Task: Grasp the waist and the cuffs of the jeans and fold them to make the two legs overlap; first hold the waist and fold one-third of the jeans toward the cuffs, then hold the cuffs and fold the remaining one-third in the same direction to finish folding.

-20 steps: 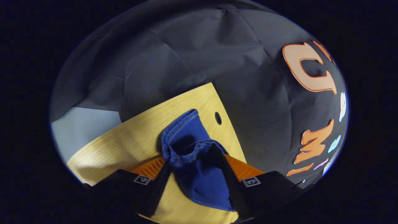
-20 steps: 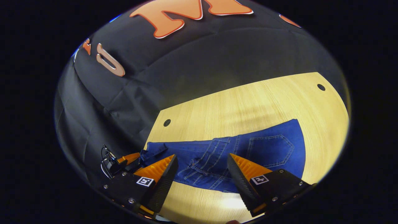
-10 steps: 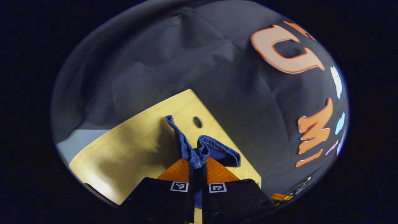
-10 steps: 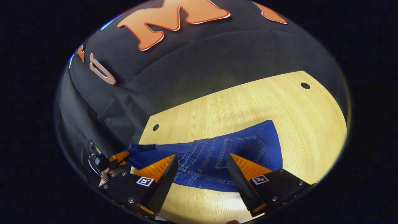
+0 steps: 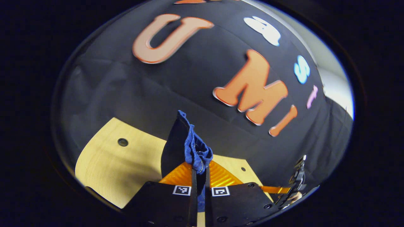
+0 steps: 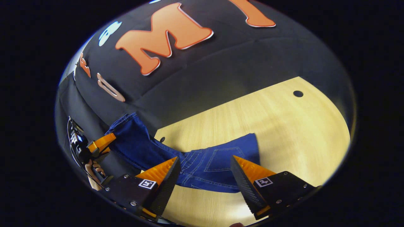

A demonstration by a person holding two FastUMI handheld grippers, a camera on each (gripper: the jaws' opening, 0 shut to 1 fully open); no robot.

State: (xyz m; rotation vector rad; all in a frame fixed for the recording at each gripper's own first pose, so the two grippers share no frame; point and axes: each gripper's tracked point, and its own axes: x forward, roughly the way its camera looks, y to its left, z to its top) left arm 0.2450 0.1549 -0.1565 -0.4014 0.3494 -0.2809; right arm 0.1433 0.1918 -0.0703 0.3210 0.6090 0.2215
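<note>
In the left gripper view, the left gripper [image 5: 199, 171] is clamped tight on a bunched cuff end of the jeans [image 5: 194, 151], its two fingers pressed together with the denim squeezed between them and a crest of cloth standing up just beyond the tips. In the right gripper view, the right gripper [image 6: 205, 170] hangs wide open with nothing between its fingers, poised just above the waist end of the jeans [image 6: 217, 164], where a back pocket and seams show. From there the denim runs leftward across the wooden table [image 6: 284, 126], then rises off the table edge to the far left gripper [image 6: 101, 143], held by a hand [image 6: 93, 173] against the booth wall. Denim of this kind looks moderately heavy and limp rather than stiff: it sags between supports, so a lifted leg will likely drag the part on the table. Its rough weave should grip well; the thick waistband edge seems the soundest place for the open gripper to pinch, taking both layers near the corner. Farther off, a small round hole [image 6: 298, 93] marks the table's far corner.
</note>
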